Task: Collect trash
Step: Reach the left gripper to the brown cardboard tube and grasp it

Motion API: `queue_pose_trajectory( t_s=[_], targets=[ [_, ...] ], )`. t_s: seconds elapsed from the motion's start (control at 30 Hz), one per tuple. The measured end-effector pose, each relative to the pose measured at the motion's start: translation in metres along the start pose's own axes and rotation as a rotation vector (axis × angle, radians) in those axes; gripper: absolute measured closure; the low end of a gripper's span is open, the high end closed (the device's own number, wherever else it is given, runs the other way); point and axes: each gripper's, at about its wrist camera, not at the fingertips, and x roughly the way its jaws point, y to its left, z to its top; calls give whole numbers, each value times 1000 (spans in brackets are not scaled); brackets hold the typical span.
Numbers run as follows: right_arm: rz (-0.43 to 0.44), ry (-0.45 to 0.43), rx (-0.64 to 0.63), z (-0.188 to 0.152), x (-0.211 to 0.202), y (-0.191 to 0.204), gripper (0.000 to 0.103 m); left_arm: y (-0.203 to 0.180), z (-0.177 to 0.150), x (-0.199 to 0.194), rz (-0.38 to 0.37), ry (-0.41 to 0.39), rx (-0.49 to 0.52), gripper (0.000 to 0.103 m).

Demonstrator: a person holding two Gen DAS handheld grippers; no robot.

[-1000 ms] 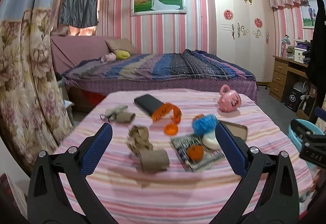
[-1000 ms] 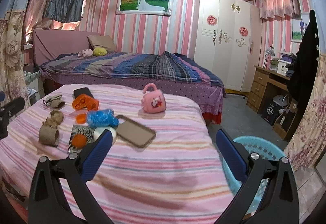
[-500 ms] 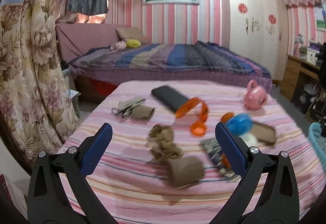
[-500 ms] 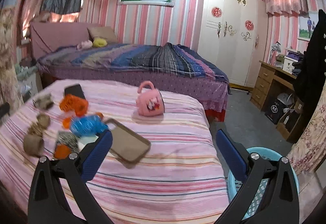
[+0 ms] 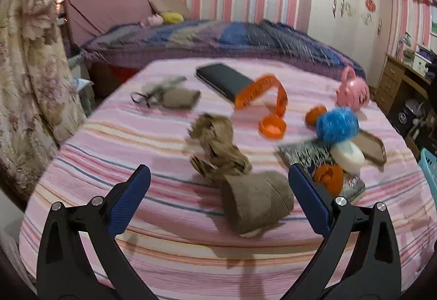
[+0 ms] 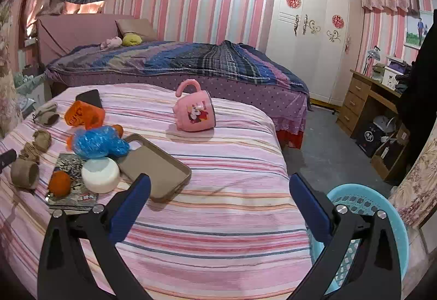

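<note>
On the pink striped bed cover lie a brown cardboard roll (image 5: 256, 201) and crumpled brown paper (image 5: 218, 147), both just beyond my open left gripper (image 5: 218, 196). The roll sits between its blue fingertips without touching them. Further right are a blue plastic wad (image 5: 337, 124), a white round lid (image 5: 348, 156), orange peel pieces (image 5: 329, 177) and a printed wrapper (image 5: 308, 155). My right gripper (image 6: 218, 199) stands open and empty over the bed's near right part, with the blue wad (image 6: 99, 143), the lid (image 6: 100, 174) and the roll (image 6: 24, 173) to its left.
A light blue basket (image 6: 366, 207) stands on the floor by the bed's right corner. Also on the bed are a pink mug (image 6: 195, 110), a brown phone case (image 6: 155, 166), a black phone (image 5: 222, 79), an orange strip (image 5: 262, 92) and a rolled sock (image 5: 174, 98). A floral curtain (image 5: 30, 68) hangs left.
My left gripper has moved forward and down toward the cardboard roll, which now lies between its fingertips. The right gripper has shifted slightly closer over the bed. Both stay open.
</note>
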Motion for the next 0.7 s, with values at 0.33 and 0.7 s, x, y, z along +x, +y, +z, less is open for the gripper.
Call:
queue_pose_trajectory(
  t_s=[0.33,0.7],
  targets=[
    [-32,15,15,-5,9,7,4,-23,-7,7,50,20,28,6],
    [-38,1,-40,-7,6,23,4,-27,-10,20,29,116,35,45]
  ],
)
